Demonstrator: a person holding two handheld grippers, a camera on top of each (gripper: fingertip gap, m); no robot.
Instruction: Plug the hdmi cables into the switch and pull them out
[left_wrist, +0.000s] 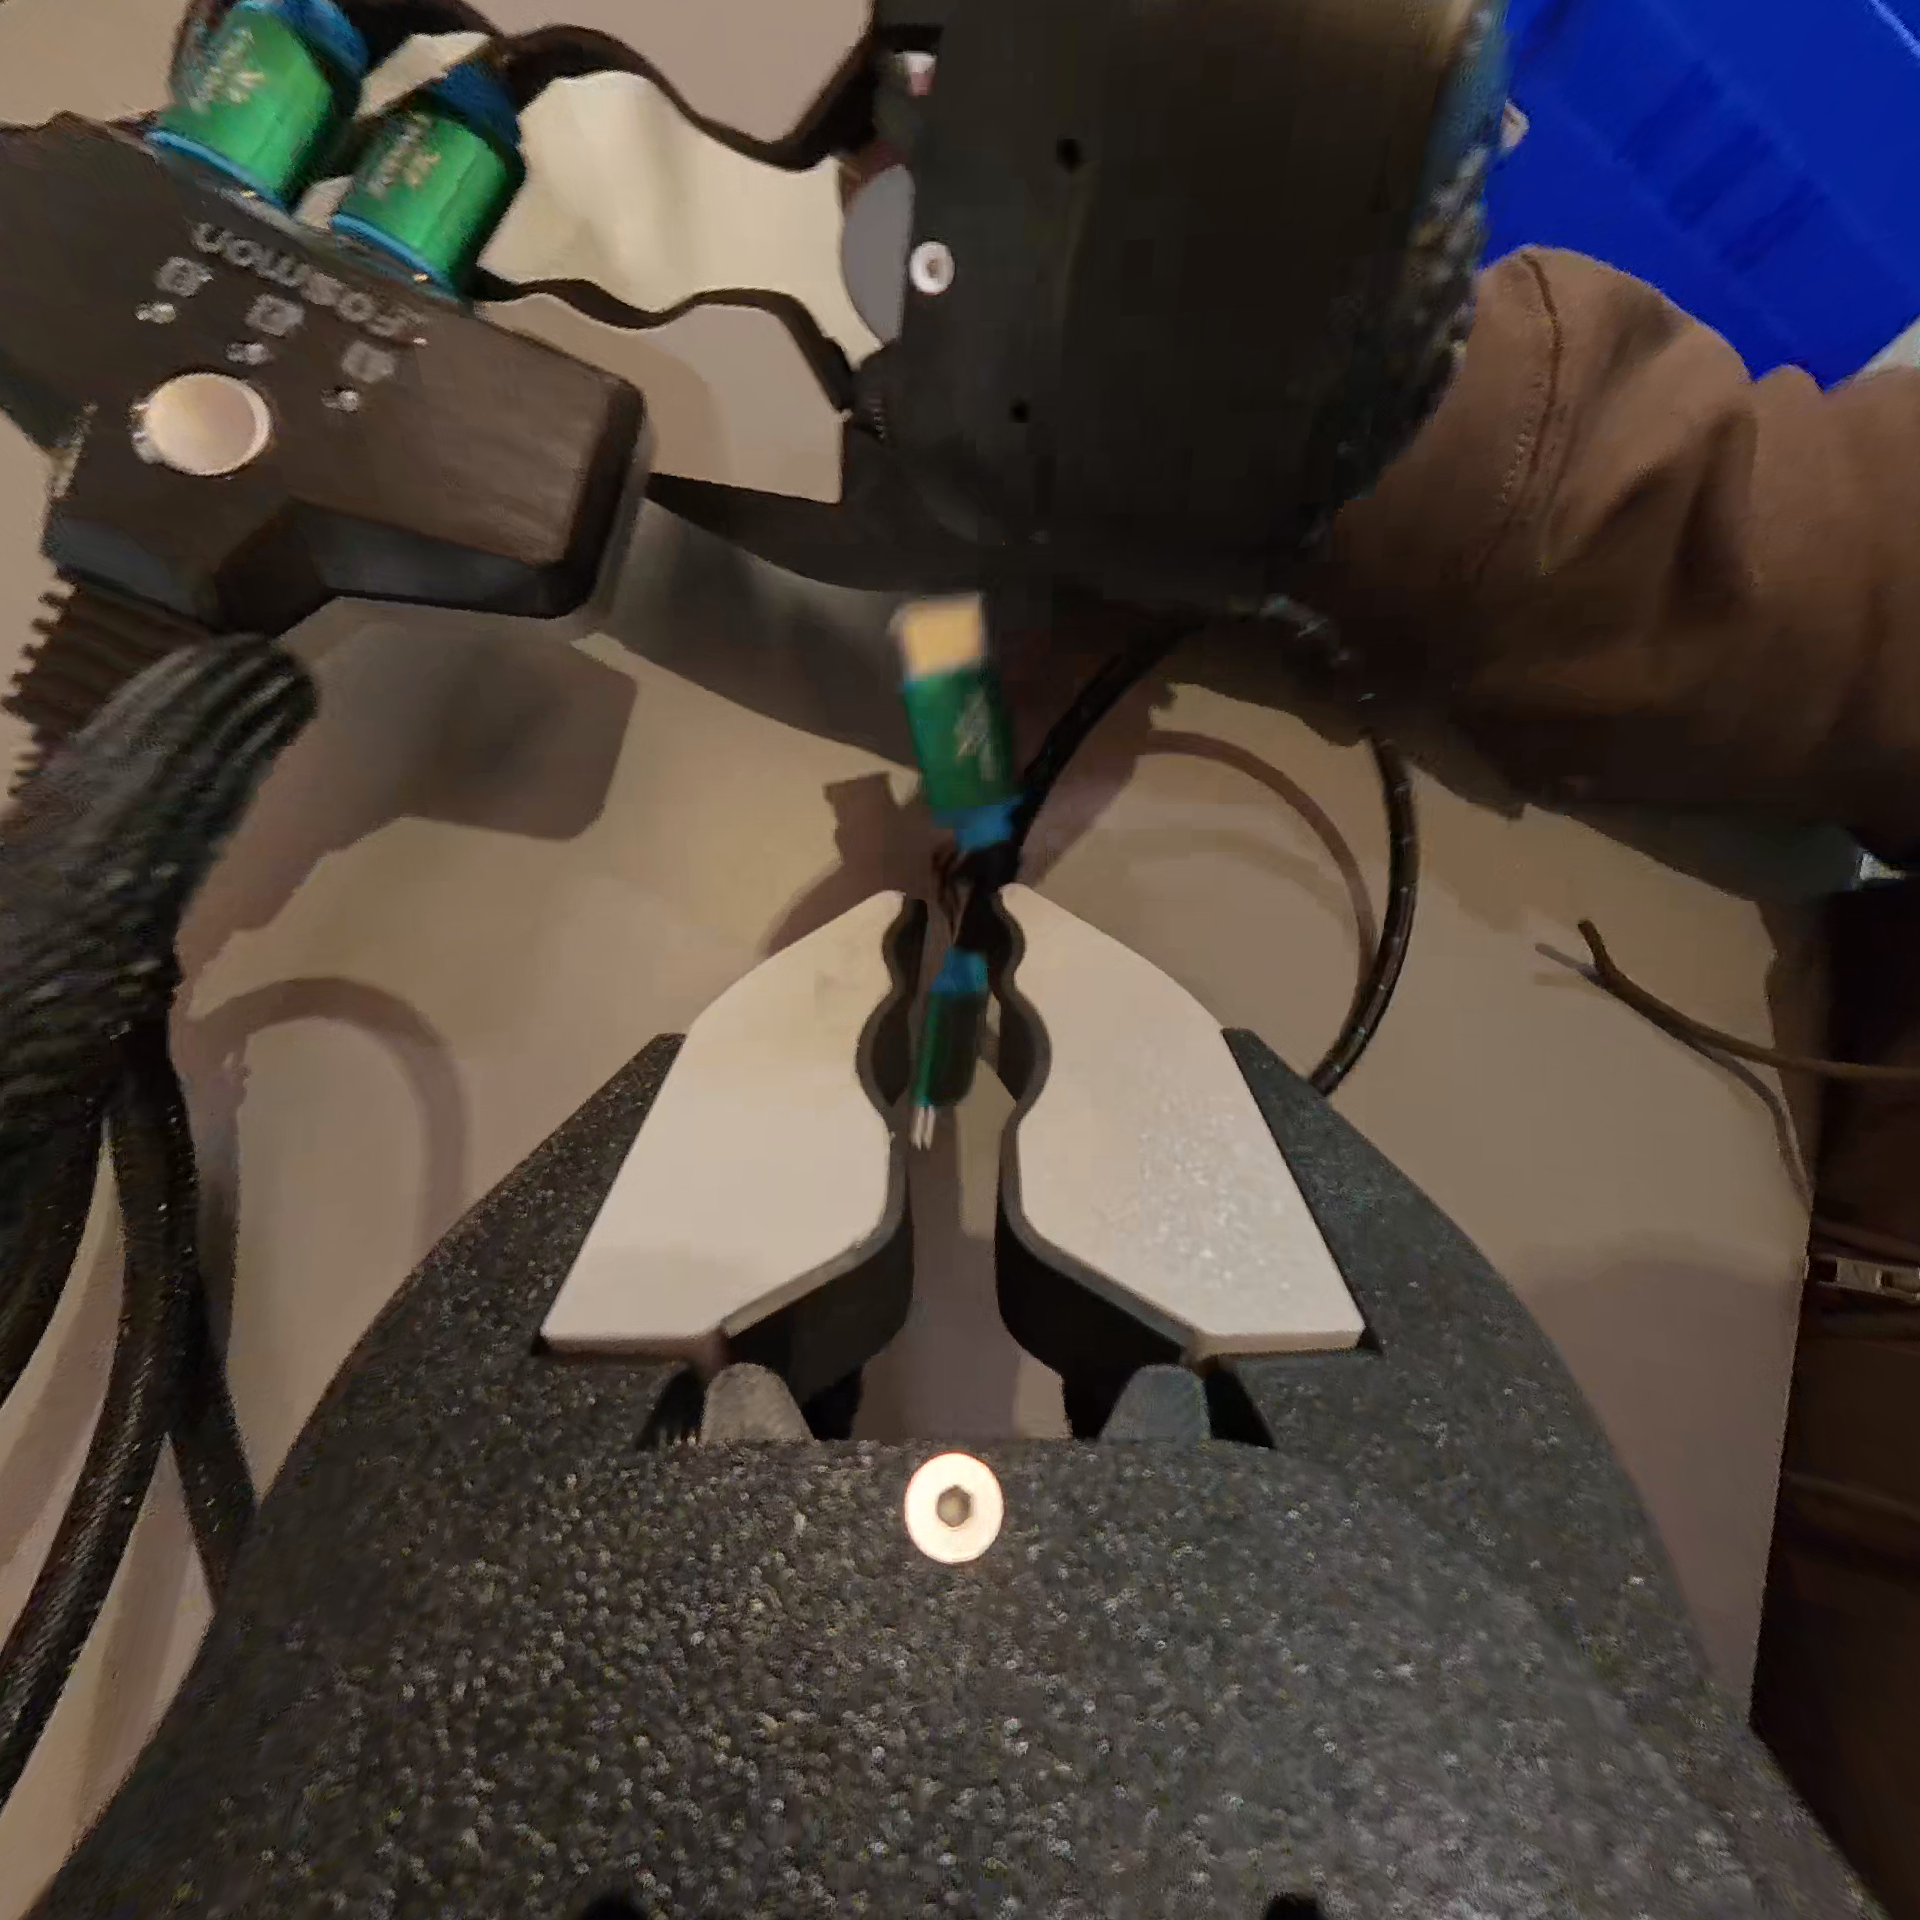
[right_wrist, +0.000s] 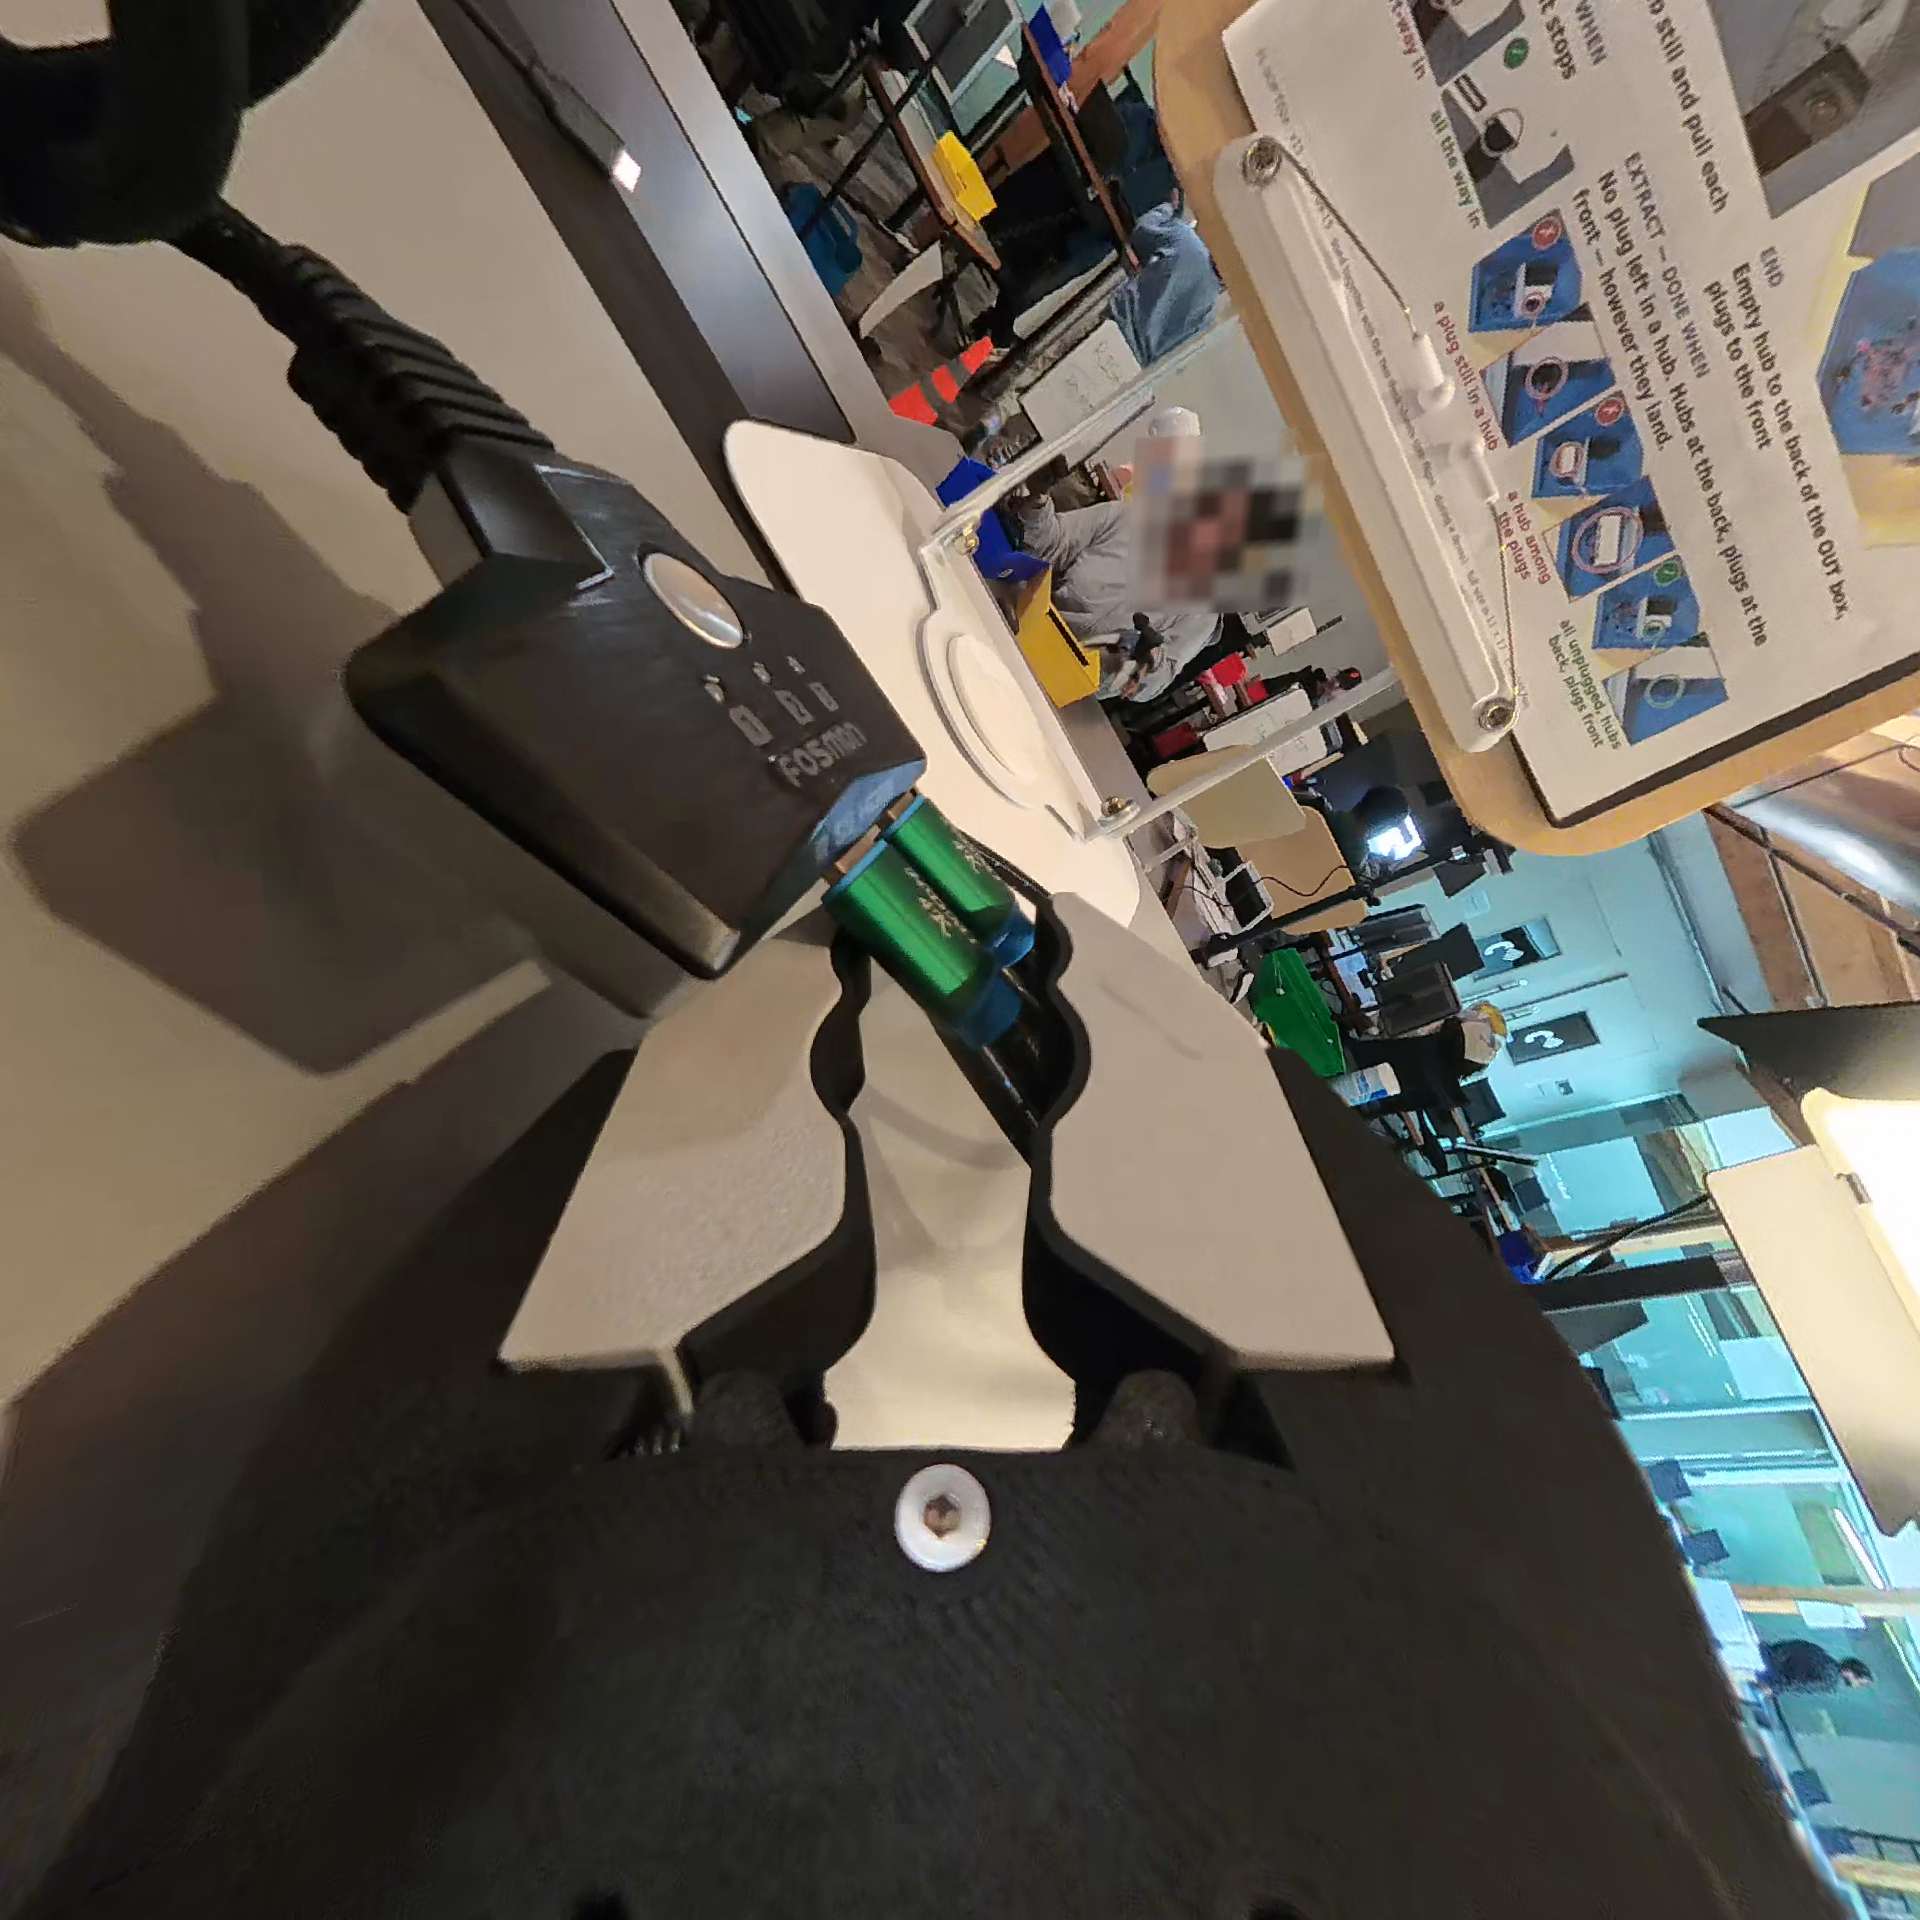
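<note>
**Plug cable in left tongs; hub and seated plugs at right tongs**

Shows the left gripper (left_wrist: 961, 904) with its pale fingers (left_wrist: 748, 1122) drawn almost together at the tips, pinching a thin black cable (left_wrist: 1397, 894). Leaves one green plug (left_wrist: 956, 727) free just beyond the tips, gold connector bare and pointing away, seated in nothing. Keeps a second green plug (left_wrist: 940, 1039) in the scalloped recess behind the tips, between the fingers. Judged as a hold on the cable rather than on a metal shell, so that both plug ends hang clear of the beige table (left_wrist: 416, 831).

Places the black hub (right_wrist: 623, 727) just ahead of the right gripper (right_wrist: 951, 935), apparently lifted off the table, with its shadow thrown to one side. Retains two green plugs (right_wrist: 914, 935) side by side in the hub's end face, their blue collars reaching back between the fingertips. Shows those jaws partly apart: one collar lies against one finger (right_wrist: 1143, 1143), with table visible beside the other. Cannot tell whether the pads press on plugs or cables. Suggests, as a judgement, fingers set around the plug ends to reach them at the socket face.

Trails the hub's thick braided lead (right_wrist: 364, 343) away from its far end. Includes a brown sleeve (left_wrist: 1610, 571) and a blue bin (left_wrist: 1714, 156) behind, and a printed board (right_wrist: 1558, 416) standing past the table edge.
</note>
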